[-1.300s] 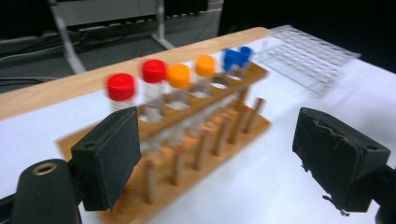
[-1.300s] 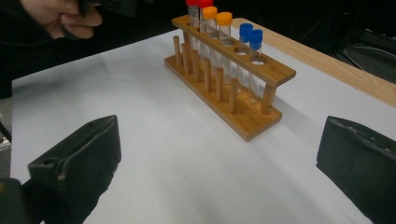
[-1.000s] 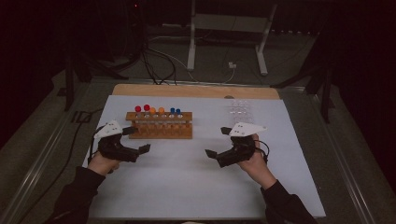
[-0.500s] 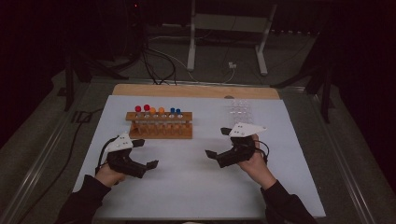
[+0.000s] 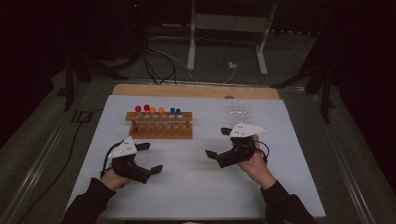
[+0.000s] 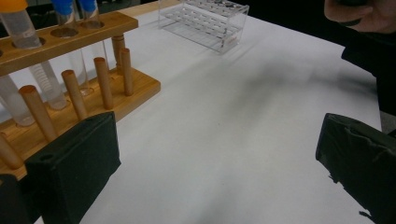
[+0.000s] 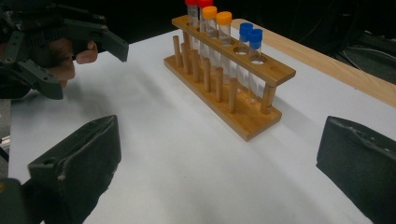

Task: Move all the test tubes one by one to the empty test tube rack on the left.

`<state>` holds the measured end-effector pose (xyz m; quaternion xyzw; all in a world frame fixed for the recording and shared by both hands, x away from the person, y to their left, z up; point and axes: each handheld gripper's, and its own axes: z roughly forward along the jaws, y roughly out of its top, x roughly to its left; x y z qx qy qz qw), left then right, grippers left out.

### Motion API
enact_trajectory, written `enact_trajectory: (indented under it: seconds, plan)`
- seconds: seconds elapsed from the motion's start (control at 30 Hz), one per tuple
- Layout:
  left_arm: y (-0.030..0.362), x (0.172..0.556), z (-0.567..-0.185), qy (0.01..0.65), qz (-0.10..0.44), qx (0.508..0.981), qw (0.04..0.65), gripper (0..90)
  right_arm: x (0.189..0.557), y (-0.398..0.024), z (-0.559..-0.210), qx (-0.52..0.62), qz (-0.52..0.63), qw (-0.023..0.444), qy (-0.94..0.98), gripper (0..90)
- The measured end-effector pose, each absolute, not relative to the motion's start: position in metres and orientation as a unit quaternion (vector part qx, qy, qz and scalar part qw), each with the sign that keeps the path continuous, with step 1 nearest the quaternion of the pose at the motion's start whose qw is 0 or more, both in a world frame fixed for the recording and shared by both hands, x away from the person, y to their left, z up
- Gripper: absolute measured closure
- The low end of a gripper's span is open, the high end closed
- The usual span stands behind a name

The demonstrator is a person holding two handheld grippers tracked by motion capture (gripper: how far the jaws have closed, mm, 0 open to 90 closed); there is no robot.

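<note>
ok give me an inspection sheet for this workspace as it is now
surface: white mat over a table, wooden strip at the far edge
job's things: wooden rack with six capped tubes, two red, two orange, two blue; clear plastic rack to its right, no tubes seen in it
clutter: nothing seen
grippers: left tongs open, holding nothing; right tongs open, holding nothing
cables: one trails from each gripper; more on the floor beyond the table
surroundings: dark room, metal stand behind the table
</note>
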<state>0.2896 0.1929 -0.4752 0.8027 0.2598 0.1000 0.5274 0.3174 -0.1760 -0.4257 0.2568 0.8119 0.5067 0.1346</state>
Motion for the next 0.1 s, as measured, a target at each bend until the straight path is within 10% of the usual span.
enact_trajectory:
  seconds: [0.1]
  plan:
    - [0.1921,0.2891,-0.4751,0.257,0.099,0.803,0.528,0.5,0.3177,-0.1768,-0.4261,0.257,0.506,0.137,0.812,0.0]
